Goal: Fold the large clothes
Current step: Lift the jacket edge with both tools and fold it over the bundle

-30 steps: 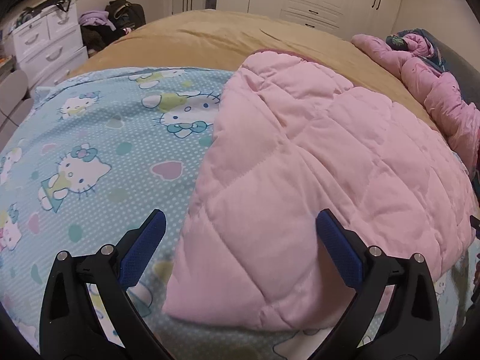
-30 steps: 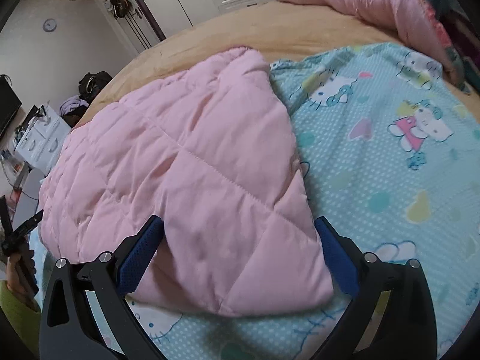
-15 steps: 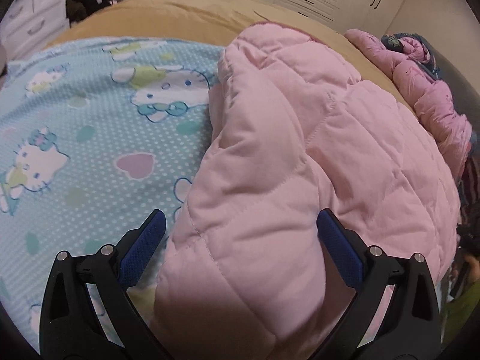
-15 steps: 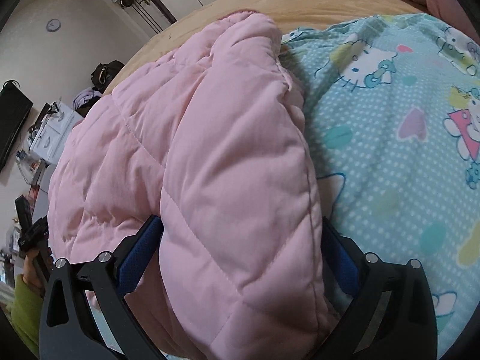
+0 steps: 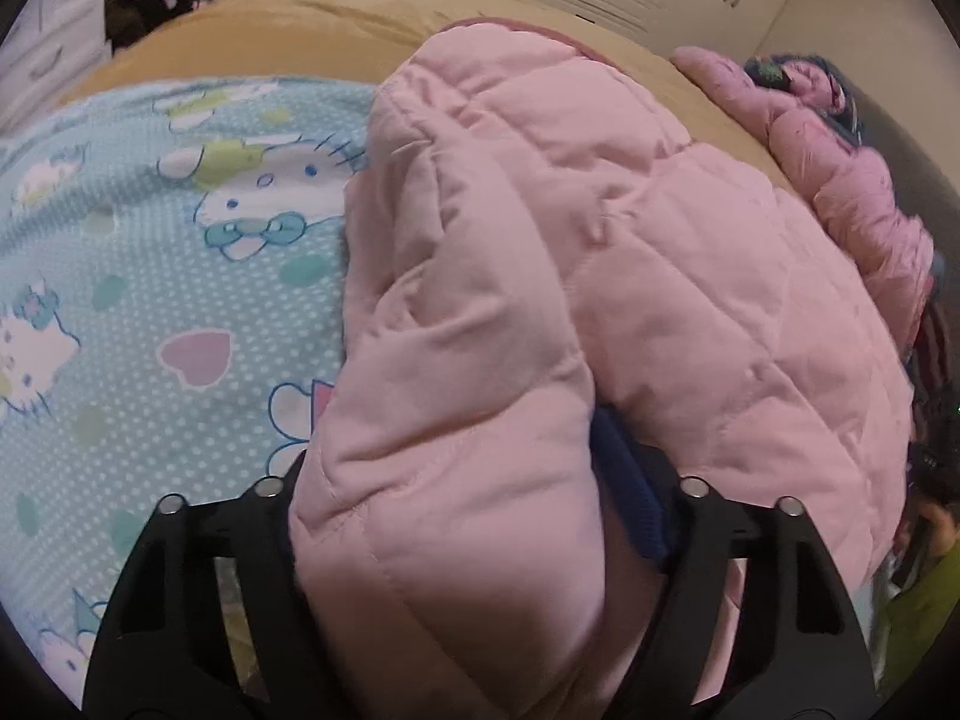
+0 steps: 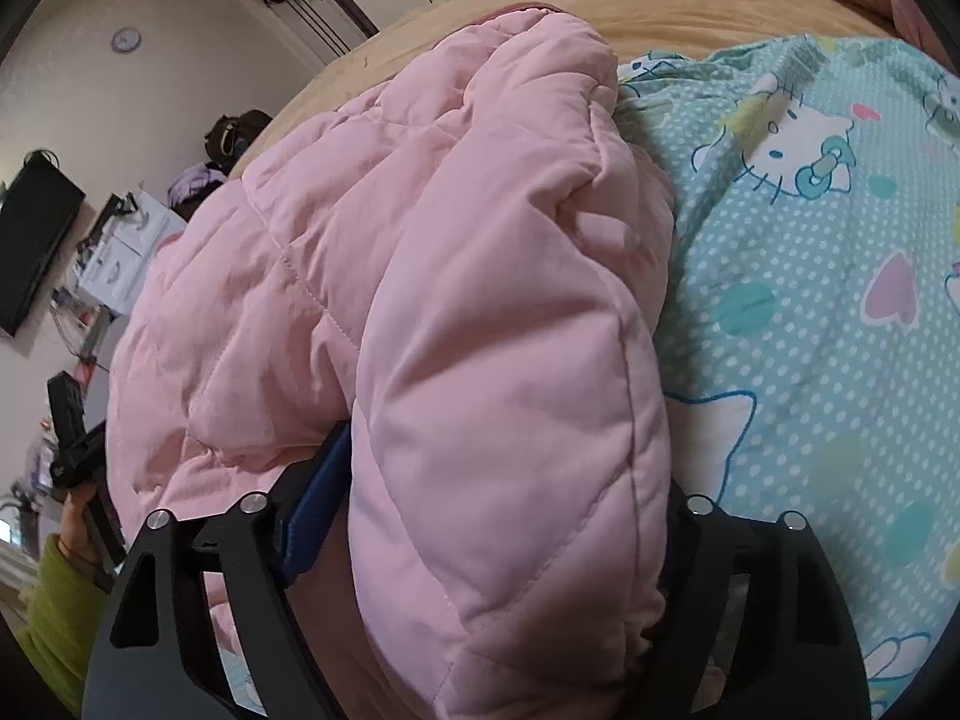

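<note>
Both tools have dipped onto the pink quilted coat [image 5: 690, 276], the left tool [image 5: 456, 480] and right tool [image 6: 498, 480] closing around its edge.

Dim, soft indoor light; no glare, faint shadows only. Slight motion blur throughout. Strong fisheye bending, black vignetted corners.

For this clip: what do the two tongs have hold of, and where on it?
Both are closing on the pink quilted garment: left tongs around its near left corner, right tongs around its near right corner. A firm pinch cannot be confirmed yet.
</note>
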A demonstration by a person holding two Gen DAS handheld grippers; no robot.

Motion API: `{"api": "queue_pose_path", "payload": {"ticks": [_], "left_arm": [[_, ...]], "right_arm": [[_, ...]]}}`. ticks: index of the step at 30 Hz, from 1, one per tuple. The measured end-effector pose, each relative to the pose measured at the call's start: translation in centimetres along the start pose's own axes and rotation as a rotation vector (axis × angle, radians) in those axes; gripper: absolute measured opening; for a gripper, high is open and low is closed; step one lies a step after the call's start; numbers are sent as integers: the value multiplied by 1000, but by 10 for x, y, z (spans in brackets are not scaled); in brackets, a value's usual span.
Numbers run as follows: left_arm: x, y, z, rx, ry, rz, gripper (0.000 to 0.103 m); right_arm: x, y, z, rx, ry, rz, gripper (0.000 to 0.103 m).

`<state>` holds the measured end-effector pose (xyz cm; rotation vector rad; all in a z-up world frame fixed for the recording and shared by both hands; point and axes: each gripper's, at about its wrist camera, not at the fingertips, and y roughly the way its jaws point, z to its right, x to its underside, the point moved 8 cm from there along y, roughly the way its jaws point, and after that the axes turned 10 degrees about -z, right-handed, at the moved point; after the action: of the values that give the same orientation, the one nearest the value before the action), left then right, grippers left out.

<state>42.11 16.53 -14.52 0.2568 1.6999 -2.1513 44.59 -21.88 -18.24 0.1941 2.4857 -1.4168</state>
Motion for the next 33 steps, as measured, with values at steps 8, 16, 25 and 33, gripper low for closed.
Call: {"api": "queue_pose_path", "payload": {"ticks": [8,16,25,33], "left_arm": [[-2,-15,18,-29,49,16,42],[0,-38,26,-30,69,36,38],[24,-71,35,-17,72,36,38],[70,-89,29,15,49,37,38]], "right_arm": [[4,-13,-25,77,-45,24,55],[5,-41,-35,21,-58,55,42],[36,-86,-65,-31,-141,63,41],[77,-107,-60,-44,-165,60,41]]}}
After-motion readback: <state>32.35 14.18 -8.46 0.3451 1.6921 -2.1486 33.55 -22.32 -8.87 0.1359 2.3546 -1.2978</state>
